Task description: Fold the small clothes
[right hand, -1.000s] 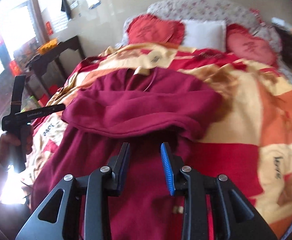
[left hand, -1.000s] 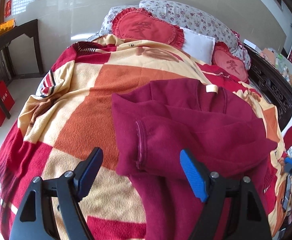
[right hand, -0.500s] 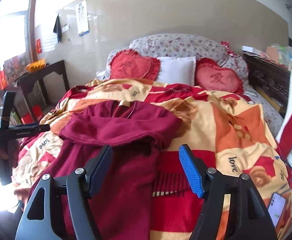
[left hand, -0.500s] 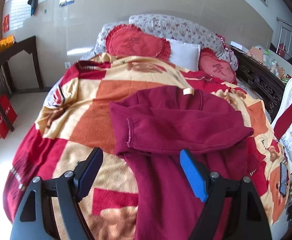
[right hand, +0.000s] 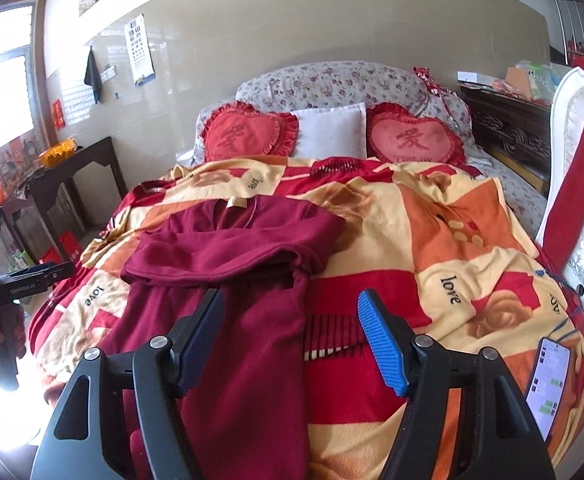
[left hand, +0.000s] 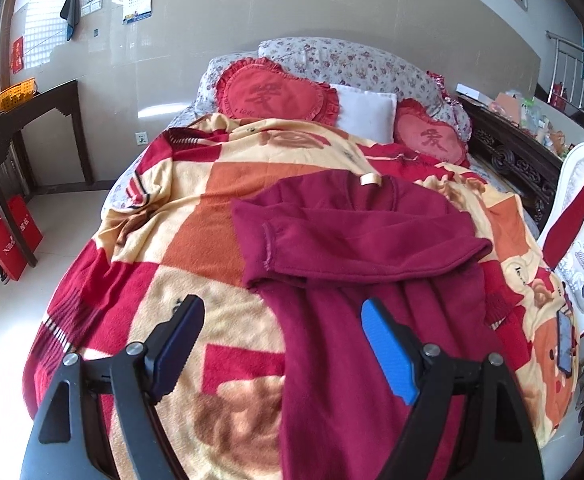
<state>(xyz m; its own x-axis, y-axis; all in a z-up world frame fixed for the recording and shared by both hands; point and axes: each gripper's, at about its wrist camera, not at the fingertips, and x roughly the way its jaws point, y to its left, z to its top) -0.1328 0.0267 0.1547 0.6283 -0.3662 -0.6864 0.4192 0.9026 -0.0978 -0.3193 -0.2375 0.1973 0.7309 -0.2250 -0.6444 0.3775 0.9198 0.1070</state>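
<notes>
Maroon sweater [left hand: 356, 280] lies flat on the patterned blanket [left hand: 196, 232], neck tag toward the pillows, hem hanging toward you over the near edge of the bed. Sleeve fold looks done: one sleeve [left hand: 364, 248] lies straight across the chest, cuff at the garment's left side in the left wrist view. Right wrist view shows the same band across the chest [right hand: 220, 256]. Whether the other sleeve is tucked beneath it, you cannot tell from here.

Your left gripper [left hand: 280, 348] hangs above the blanket and the sweater's lower body, jaws spread wide, nothing between them. Your right gripper [right hand: 292, 336] likewise stands wide and empty, above the sweater's right edge and the blanket beside it. Neither touches cloth.

Left to do, by my reading: the long lower body is unfolded. You need the hem brought up toward the collar, probably in one or two folds, then a tidy-up. Roughly the midpoint for this garment.

Note the phone [right hand: 548, 384] near the bed's right edge, well clear of the sweater. A red garment [right hand: 572, 152] drapes over the white chair at right; it may be next.
</notes>
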